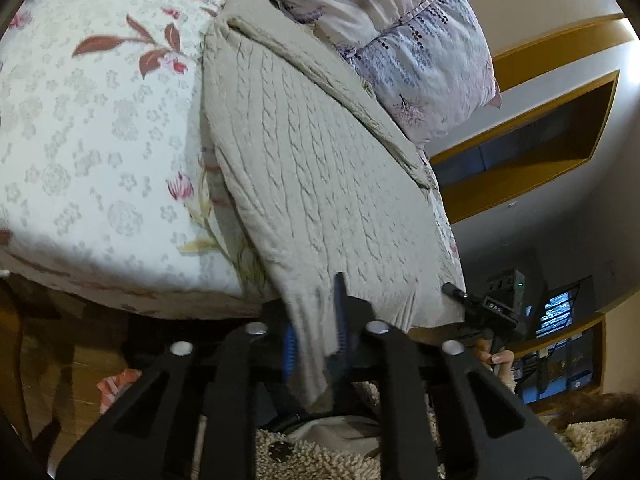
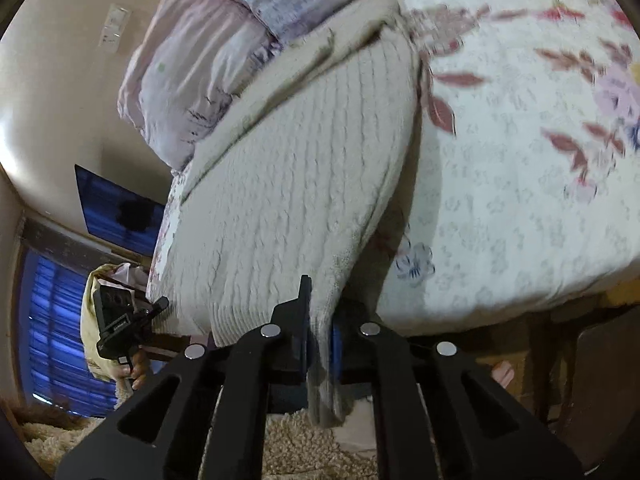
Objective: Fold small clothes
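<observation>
A: What is lying on the bed?

B: A beige cable-knit sweater [image 1: 316, 168], ropey and ribbed at the hem, is lying on the smooth floral bedsheet [image 1: 92, 140], just beside a lilac pillow [image 1: 424, 68].

A: And the tools?

B: The left gripper [image 1: 316, 340] is pinching one corner of the hem; the right gripper [image 2: 320, 344] is clamping the other corner. Both corners are drooping over the bed's edge.

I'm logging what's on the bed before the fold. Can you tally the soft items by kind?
Cable-knit sweater: 1, beige, its near hem clamped by the left gripper and the right gripper.
Pillows: 2, lilac floral print.
Floral bedspread: 1.
Total: 4
</observation>
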The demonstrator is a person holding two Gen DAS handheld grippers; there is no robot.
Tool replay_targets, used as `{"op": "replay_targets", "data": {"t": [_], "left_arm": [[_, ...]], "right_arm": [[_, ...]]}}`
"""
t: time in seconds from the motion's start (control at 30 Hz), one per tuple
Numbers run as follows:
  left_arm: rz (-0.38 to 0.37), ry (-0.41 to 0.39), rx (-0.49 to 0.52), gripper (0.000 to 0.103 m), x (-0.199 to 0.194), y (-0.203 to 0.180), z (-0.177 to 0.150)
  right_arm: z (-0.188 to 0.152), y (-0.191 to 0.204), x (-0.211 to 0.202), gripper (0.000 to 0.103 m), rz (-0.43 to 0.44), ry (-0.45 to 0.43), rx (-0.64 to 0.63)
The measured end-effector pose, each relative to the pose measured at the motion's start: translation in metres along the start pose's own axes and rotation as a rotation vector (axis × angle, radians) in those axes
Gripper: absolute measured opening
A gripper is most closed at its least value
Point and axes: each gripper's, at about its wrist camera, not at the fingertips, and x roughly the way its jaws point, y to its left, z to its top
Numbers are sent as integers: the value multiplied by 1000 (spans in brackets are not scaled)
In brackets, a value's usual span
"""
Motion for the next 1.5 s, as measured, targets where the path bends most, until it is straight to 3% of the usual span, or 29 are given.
{"op": "replay_targets", "data": {"t": [0.13, 0.3, 0.63, 1.0, 1.3, 1.5], "left_arm": [[26, -85, 34, 8, -15, -5, 13], [70, -148, 94, 7, -24, -19, 34], [176, -259, 184, 6, -28, -39, 91], [224, -335, 187, 6, -16, -51, 159], [250, -362, 179, 6, 12, -55, 222], [265, -322, 91, 6, 53, -29, 262]], "right_arm": [[9, 16, -18, 8, -22, -120, -81], [23, 47, -32, 8, -116, -272, -237], [48, 77, -36, 8, -251, -435, -387], [94, 89, -25, 8, -303, -469, -427], [150, 88, -1, 8, -327, -489, -400], [197, 58, 33, 8, -303, -434, -272]]}}
